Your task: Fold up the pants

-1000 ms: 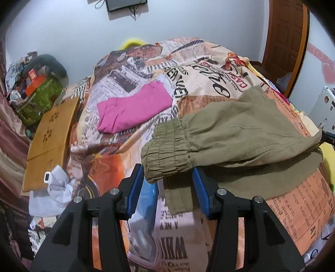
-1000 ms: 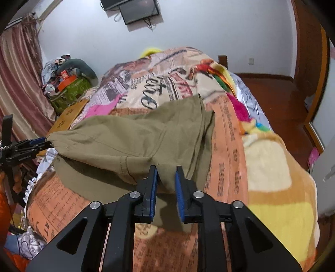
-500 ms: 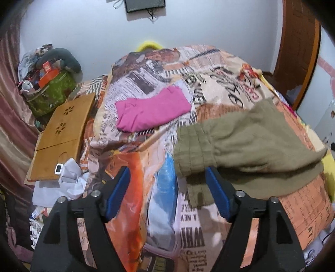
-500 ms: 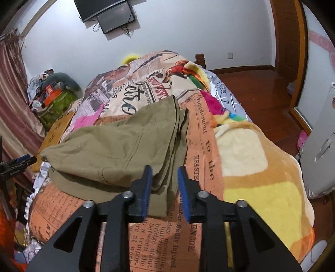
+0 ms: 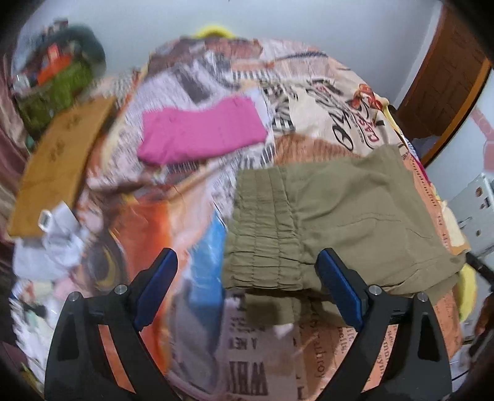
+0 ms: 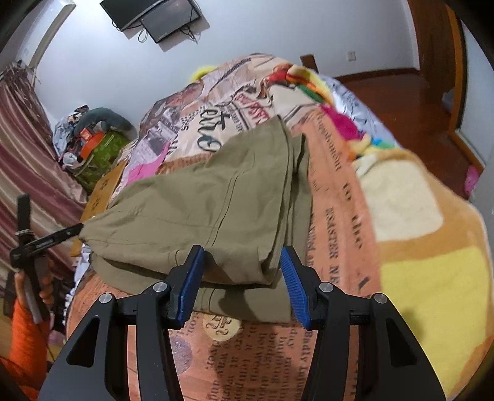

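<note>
Fold laid: my left tongs point(image 5: 244, 290) and right tongs point(image 6: 242, 280) gape empty over the pants point(image 6: 210, 216); next, regrip for another fold.

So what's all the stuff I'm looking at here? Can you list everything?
pants: one pair, olive green, folded over on the near part of the bed
pink garment: one, folded, farther up the bed
bedspread: one, newspaper print, orange and cream, covering the bed
wooden board: one, tan, beside the bed
green bag: one, in the cluttered corner by the wall
screen: one, dark, mounted on the wall
curtain: one, striped maroon
left gripper: black with blue pads, open, nothing held
right gripper: black with blue pads, open, nothing held
</note>
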Demonstrator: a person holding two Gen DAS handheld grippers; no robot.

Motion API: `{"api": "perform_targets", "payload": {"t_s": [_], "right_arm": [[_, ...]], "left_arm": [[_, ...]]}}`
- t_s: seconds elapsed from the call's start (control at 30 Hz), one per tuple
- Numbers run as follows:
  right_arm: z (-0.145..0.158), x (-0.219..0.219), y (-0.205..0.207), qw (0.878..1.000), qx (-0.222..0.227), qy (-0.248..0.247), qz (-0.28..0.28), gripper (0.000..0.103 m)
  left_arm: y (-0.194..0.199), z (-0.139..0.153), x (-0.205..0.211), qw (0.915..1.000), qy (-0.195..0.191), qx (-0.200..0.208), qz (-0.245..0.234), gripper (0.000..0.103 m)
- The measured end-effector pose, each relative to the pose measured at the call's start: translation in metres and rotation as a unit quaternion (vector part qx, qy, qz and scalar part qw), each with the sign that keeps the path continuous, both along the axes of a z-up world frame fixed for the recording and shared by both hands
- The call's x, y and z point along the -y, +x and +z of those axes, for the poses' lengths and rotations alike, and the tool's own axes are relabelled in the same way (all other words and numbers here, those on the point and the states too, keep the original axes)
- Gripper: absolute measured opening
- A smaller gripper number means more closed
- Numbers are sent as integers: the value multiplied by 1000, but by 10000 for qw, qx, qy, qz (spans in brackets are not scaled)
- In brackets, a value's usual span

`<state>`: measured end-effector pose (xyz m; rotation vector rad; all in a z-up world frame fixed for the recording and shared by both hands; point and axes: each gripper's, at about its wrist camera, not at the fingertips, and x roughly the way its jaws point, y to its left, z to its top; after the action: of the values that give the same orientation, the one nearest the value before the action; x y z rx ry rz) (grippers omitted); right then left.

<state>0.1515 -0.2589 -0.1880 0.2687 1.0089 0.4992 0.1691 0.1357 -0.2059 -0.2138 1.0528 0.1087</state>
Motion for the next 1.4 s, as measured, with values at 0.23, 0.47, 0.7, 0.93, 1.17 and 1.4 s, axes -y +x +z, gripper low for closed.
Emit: {"api": "perform_targets", "payload": {"t_s": [0.23, 0.47, 0.7, 0.93, 1.17, 1.4], "right_arm": [[-2, 0, -9, 9999, 43, 161, 22, 33], [16, 4, -5, 9981, 575, 218, -5, 13], [53, -2, -5, 9906, 1342, -190, 169, 11], [43, 9, -10, 9922, 1201, -310, 91, 10], [4, 13, -18, 9991, 338, -263, 79, 10], [28, 27, -21, 9988, 304, -320, -210, 18]], "left_arm": [[-4, -13, 8, 9989, -404, -166, -178, 69], [-8, 4, 22, 9995, 125, 130, -243, 52], [-14, 36, 33, 9973, 330, 526, -388, 51], [-21, 23, 36, 9983, 147, 403, -391, 51], [-28, -12, 38, 9992, 47, -38, -393, 53], [-33, 2, 36, 9993, 191, 68, -324, 59]]}}
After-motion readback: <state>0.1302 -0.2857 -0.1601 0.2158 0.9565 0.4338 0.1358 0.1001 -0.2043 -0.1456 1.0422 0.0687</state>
